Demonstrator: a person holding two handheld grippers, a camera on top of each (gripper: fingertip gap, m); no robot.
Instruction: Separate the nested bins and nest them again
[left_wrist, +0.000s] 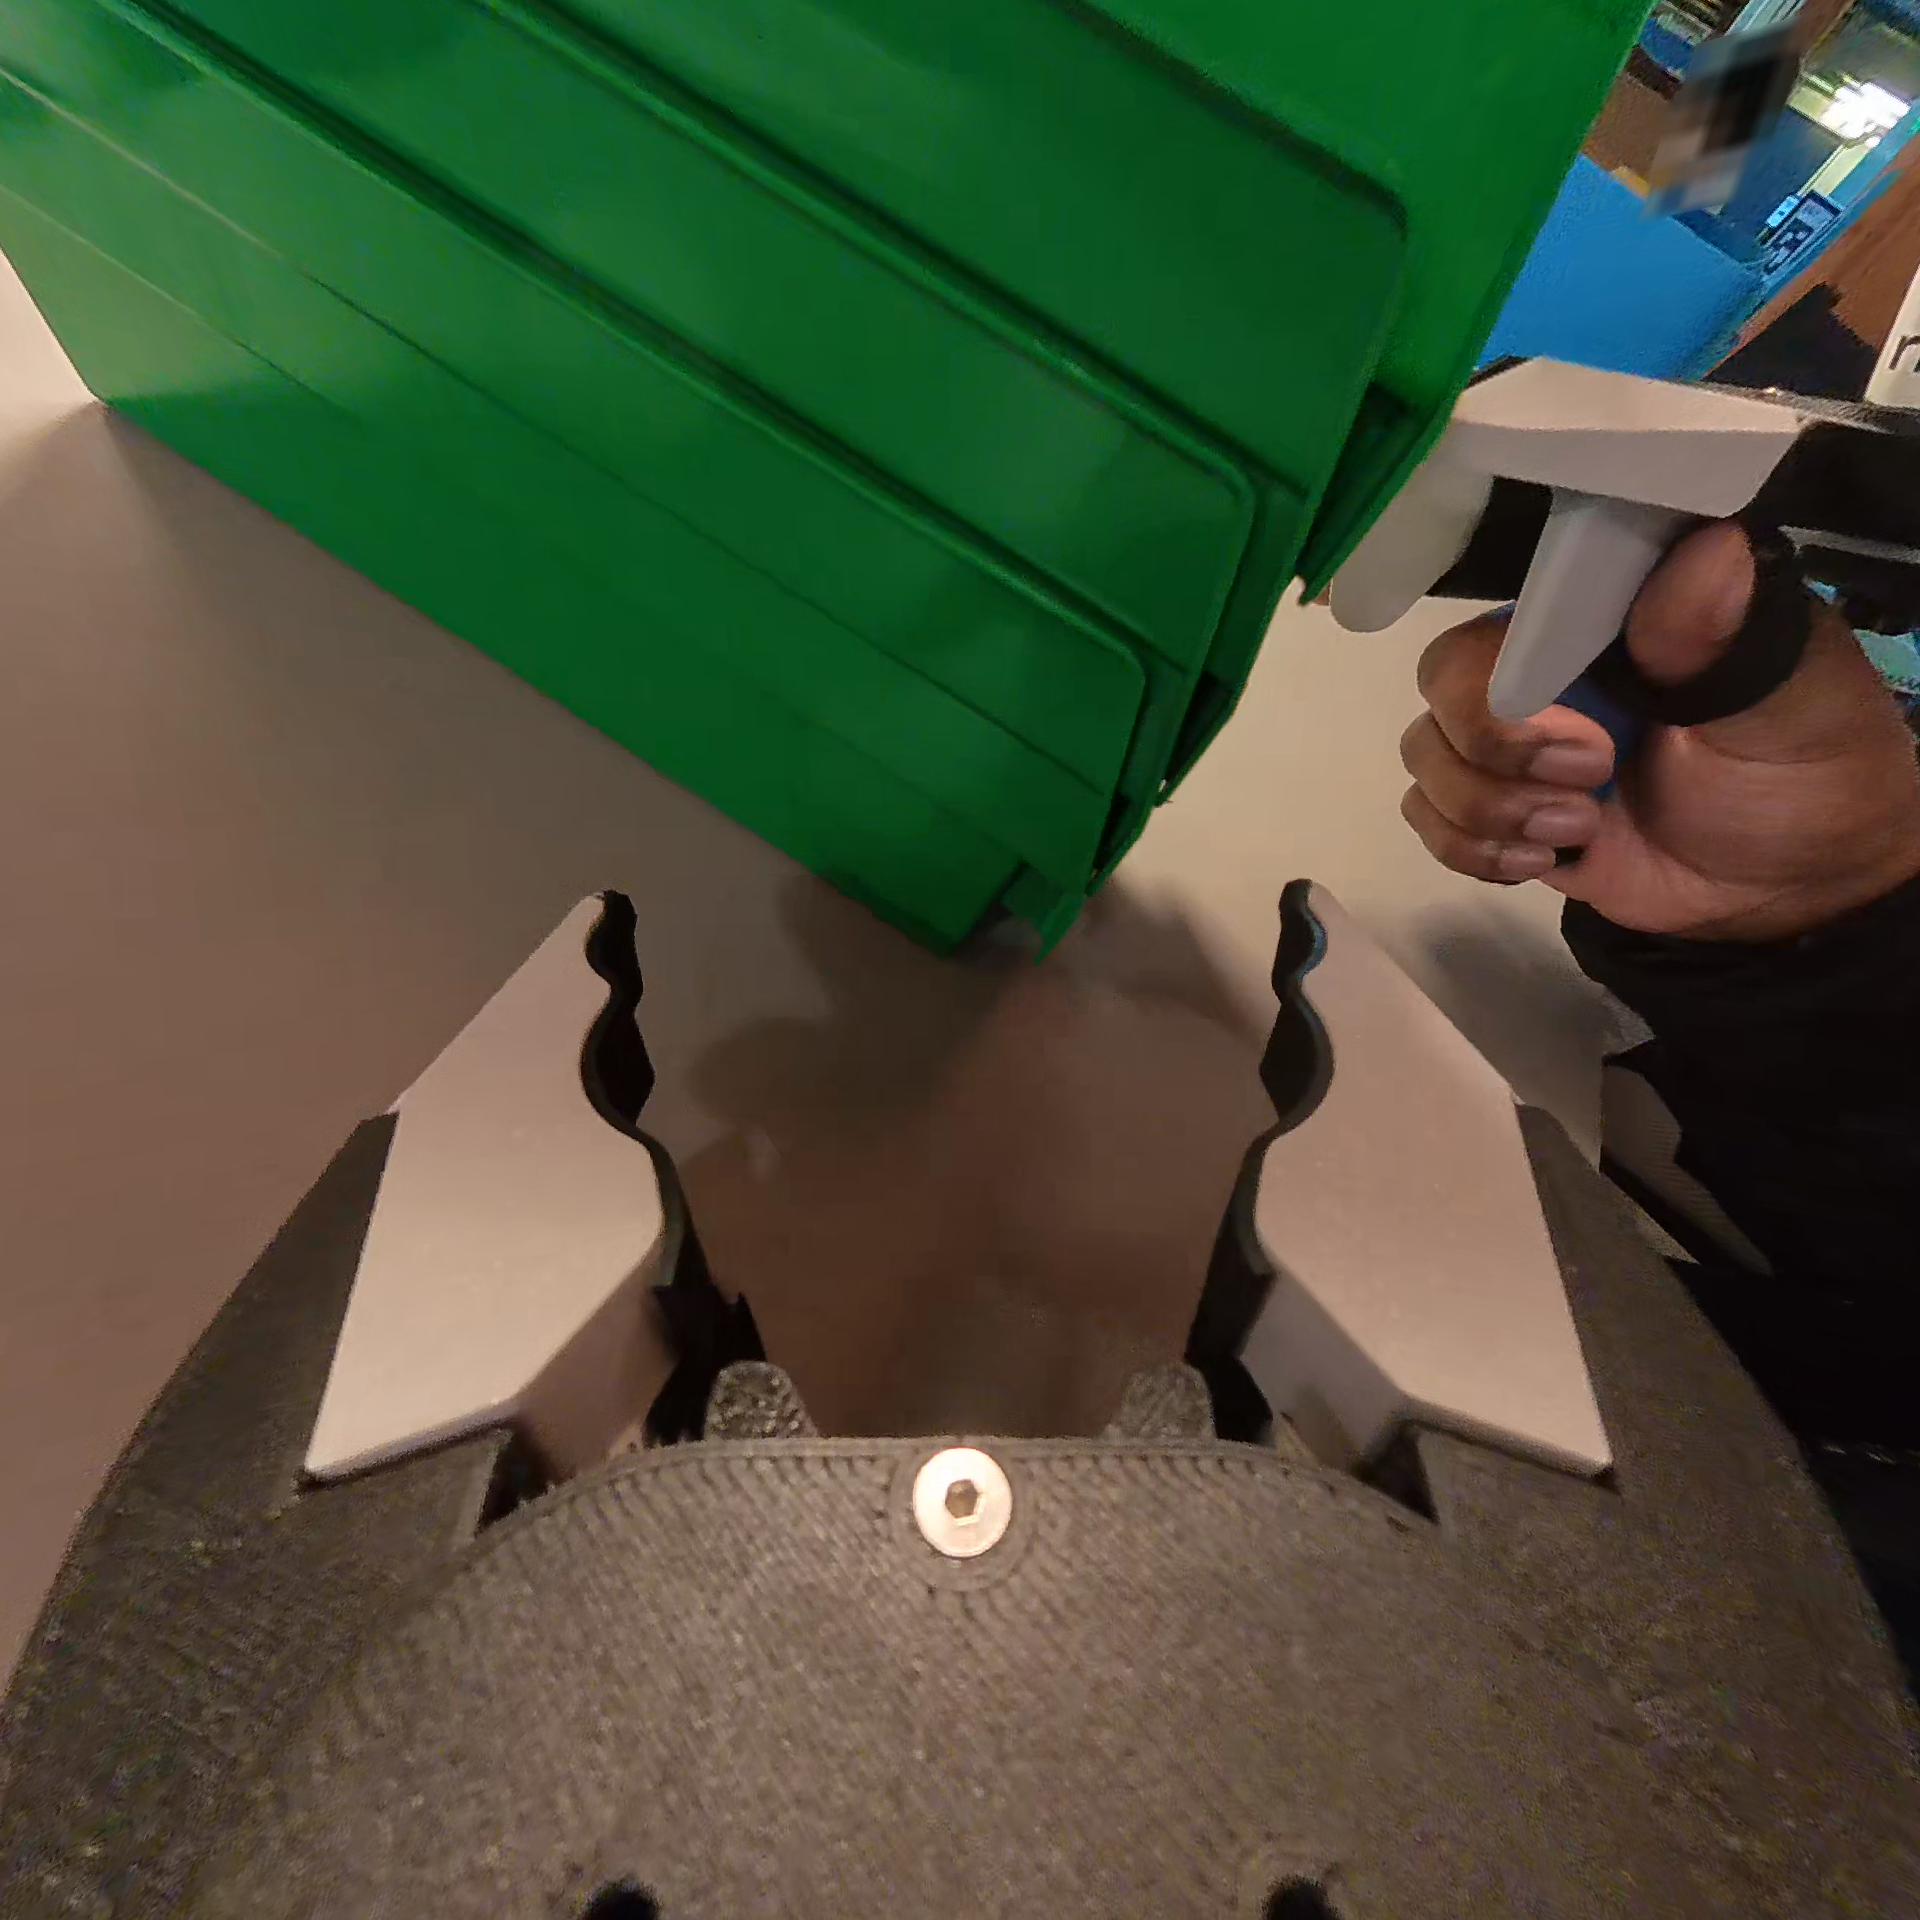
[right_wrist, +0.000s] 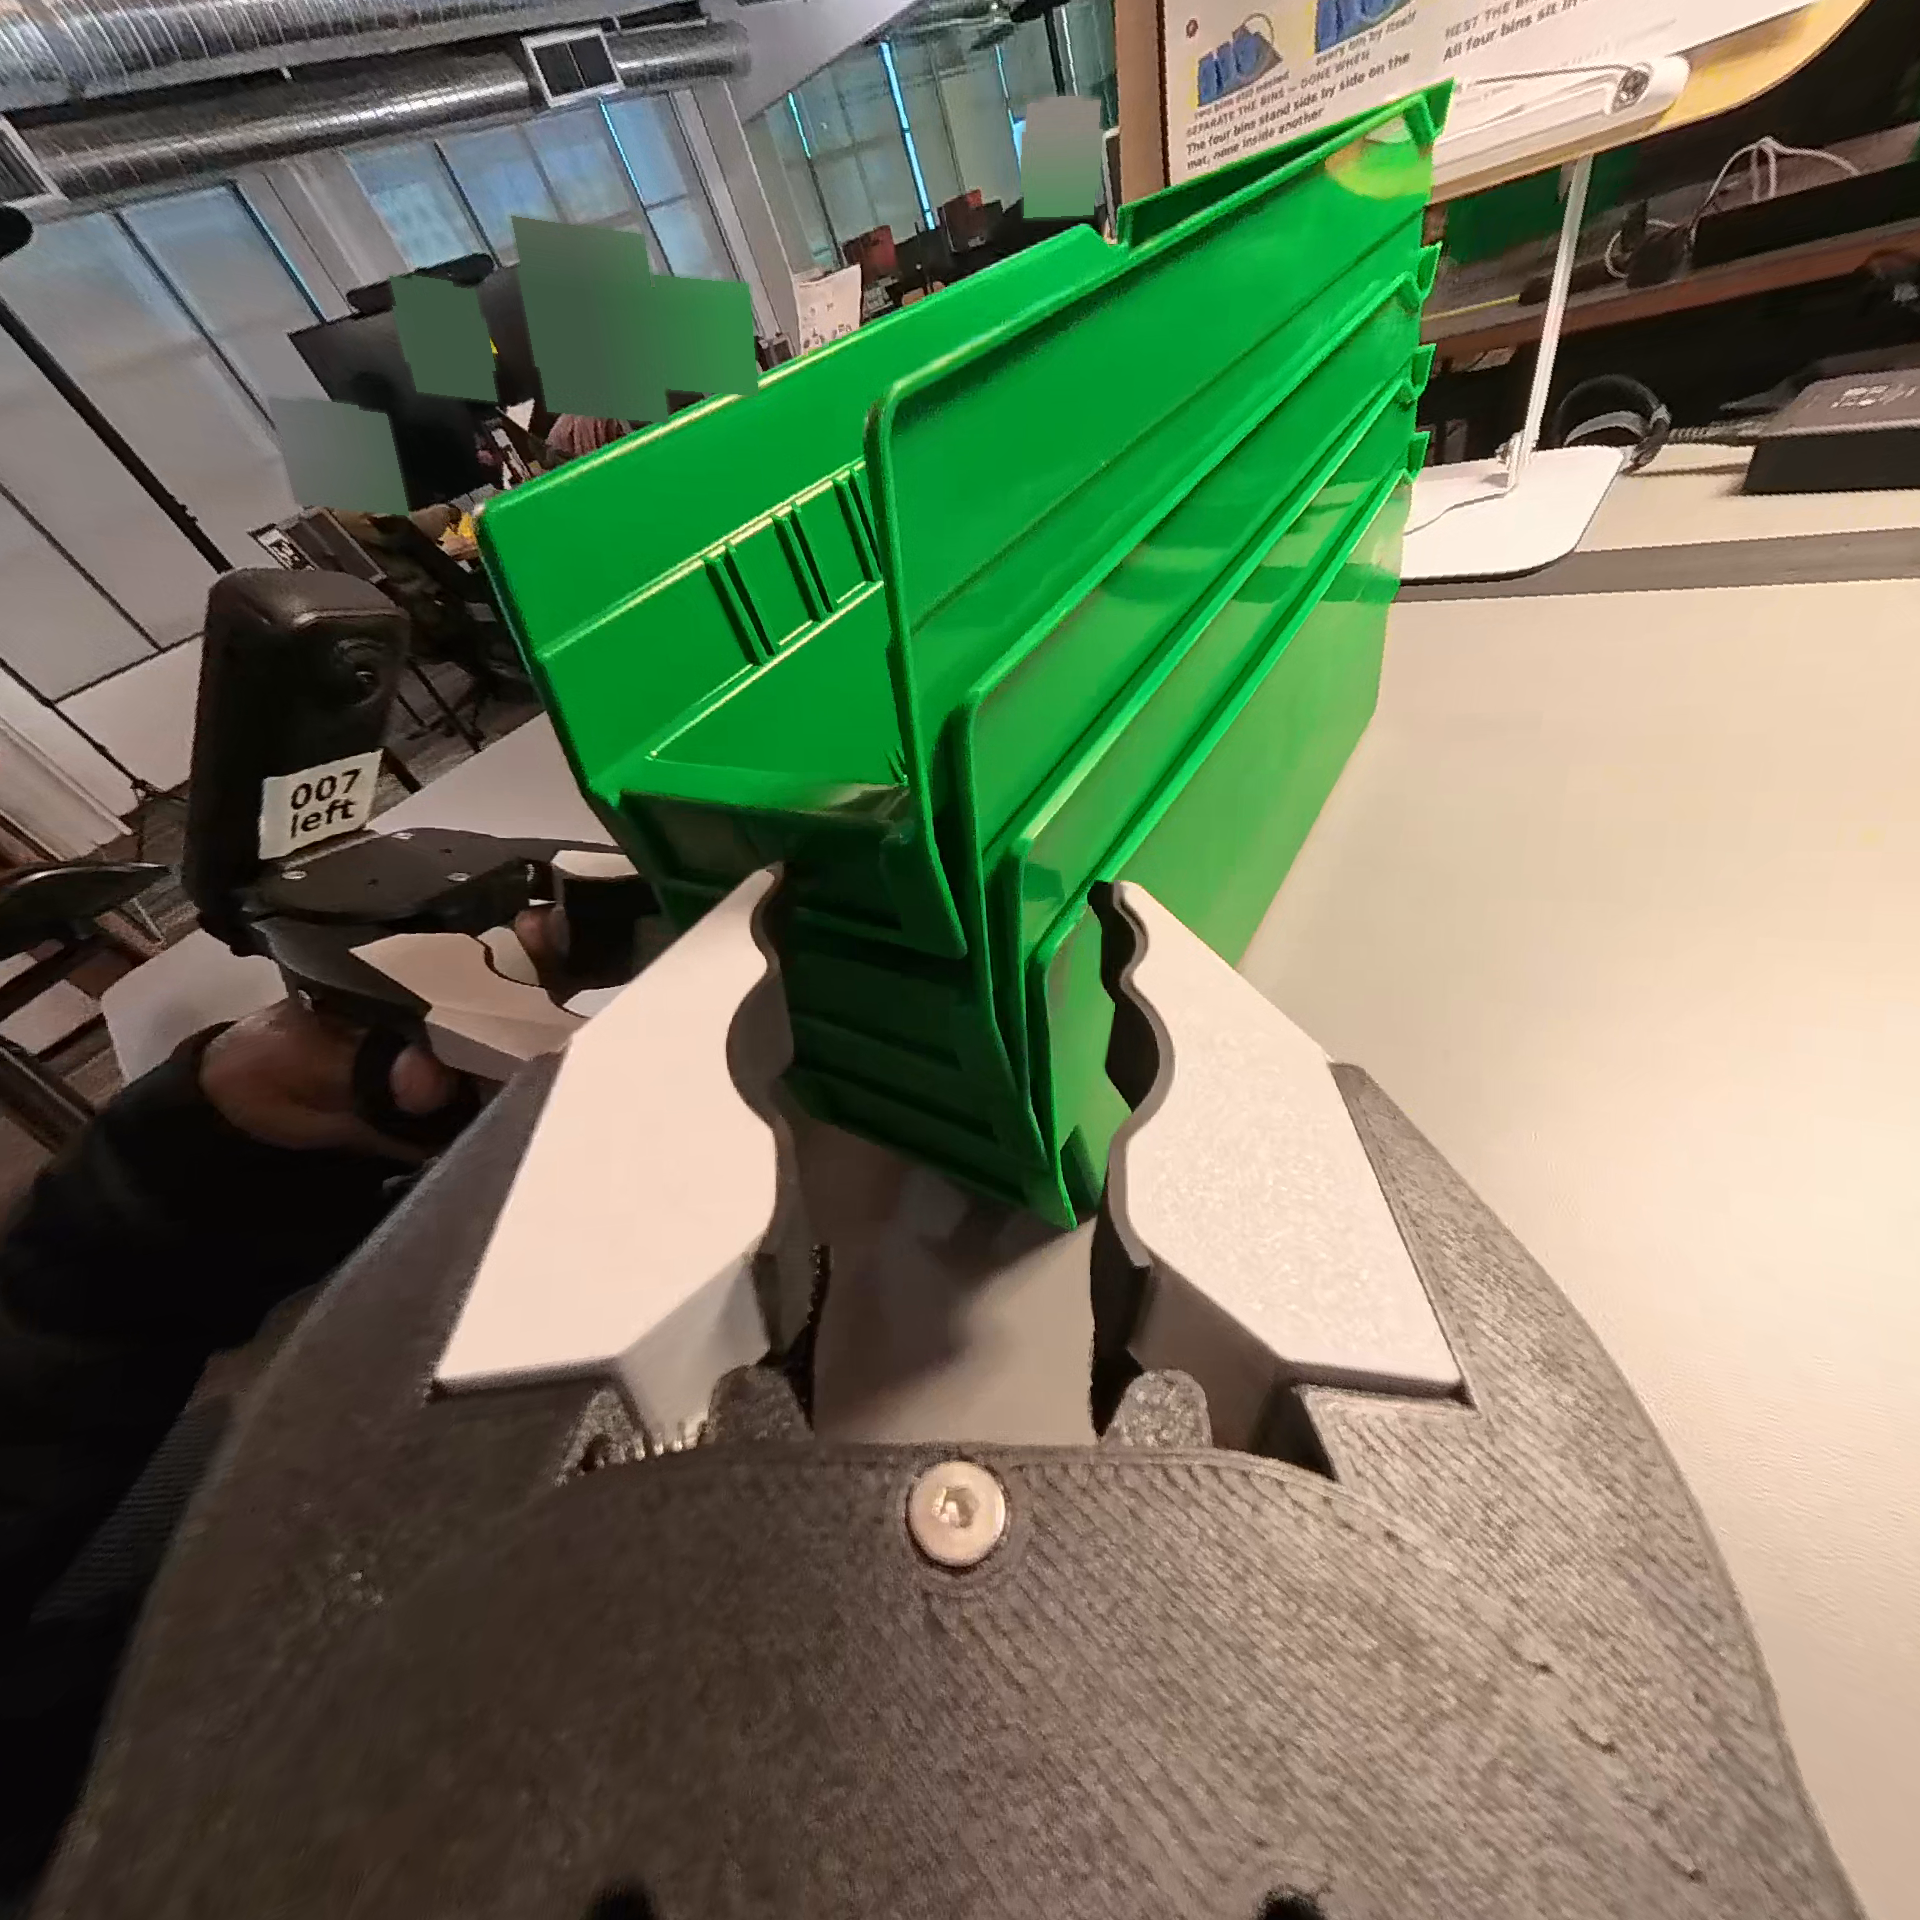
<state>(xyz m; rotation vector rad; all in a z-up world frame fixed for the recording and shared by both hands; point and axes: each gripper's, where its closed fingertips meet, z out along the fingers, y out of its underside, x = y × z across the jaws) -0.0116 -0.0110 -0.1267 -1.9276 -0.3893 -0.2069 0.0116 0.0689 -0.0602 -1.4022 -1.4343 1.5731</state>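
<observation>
A stack of nested green bins (left_wrist: 727, 416) stands on the pale table (left_wrist: 260, 779). My left gripper (left_wrist: 951, 904) is open wide and empty, just short of the stack's lower front corner. In the right wrist view the same stack (right_wrist: 1195, 623) rises straight ahead. My right gripper (right_wrist: 940, 904) is open at the stack's front corner, and its pads do not press on the corner. In the left wrist view it (left_wrist: 1439, 644) sits beside the rims at the corner, one fingertip (left_wrist: 1361, 592) close to a rim. The left gripper (right_wrist: 540, 925) shows low on the stack's far side.
A hand (left_wrist: 1662, 790) holds the right gripper's handle. A white lamp base (right_wrist: 1507, 509) and an instruction board (right_wrist: 1299, 83) stand behind the bins. The table (right_wrist: 1610, 935) stretches to the right. Desks and monitors lie beyond its far edge.
</observation>
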